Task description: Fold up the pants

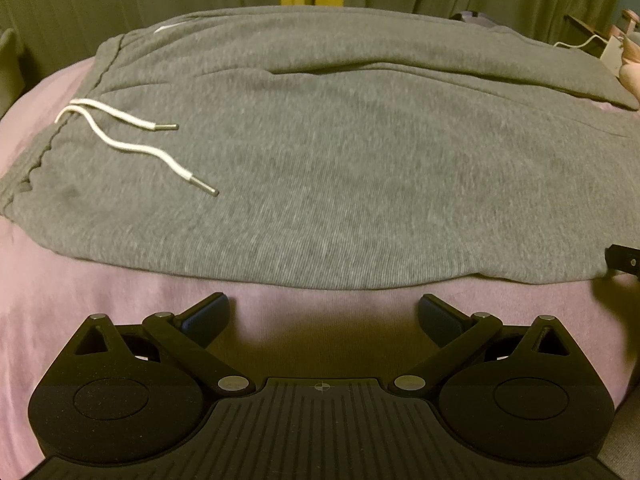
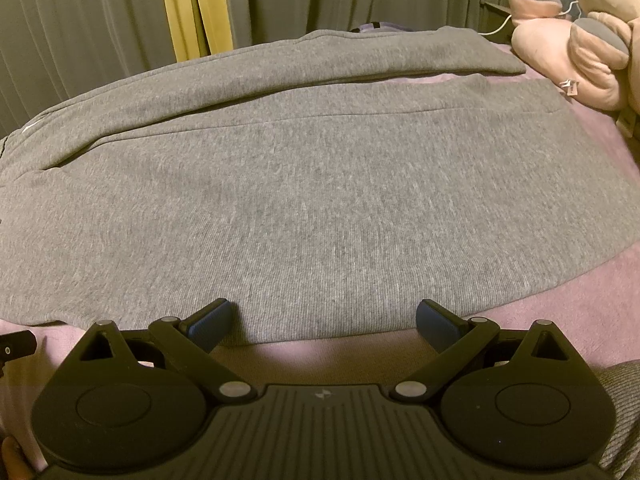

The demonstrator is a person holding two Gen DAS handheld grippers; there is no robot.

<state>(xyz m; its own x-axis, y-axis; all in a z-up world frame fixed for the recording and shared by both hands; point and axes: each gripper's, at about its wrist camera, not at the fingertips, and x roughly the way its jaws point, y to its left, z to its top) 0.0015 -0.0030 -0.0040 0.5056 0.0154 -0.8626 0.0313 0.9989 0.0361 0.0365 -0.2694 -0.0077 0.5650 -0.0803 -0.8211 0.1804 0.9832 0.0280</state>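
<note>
1. Grey pants (image 1: pixel 340 168) lie flat across the pink bed (image 1: pixel 100 320), waistband at its left end, 2 white drawstrings (image 1: pixel 132 136) loose on top.
2. Left gripper (image 1: pixel 323 316) is spread wide, holding nothing, just short of the near hem.
3. Right gripper (image 2: pixel 324 318) is also spread, fingertips (image 2: pixel 216 312) over the pants (image 2: pixel 320 208) edge.
4. Plush toy (image 2: pixel 580 52) crowds the far right corner.

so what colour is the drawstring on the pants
White, with metal tips; the drawstring shows best in the left wrist view.
</note>
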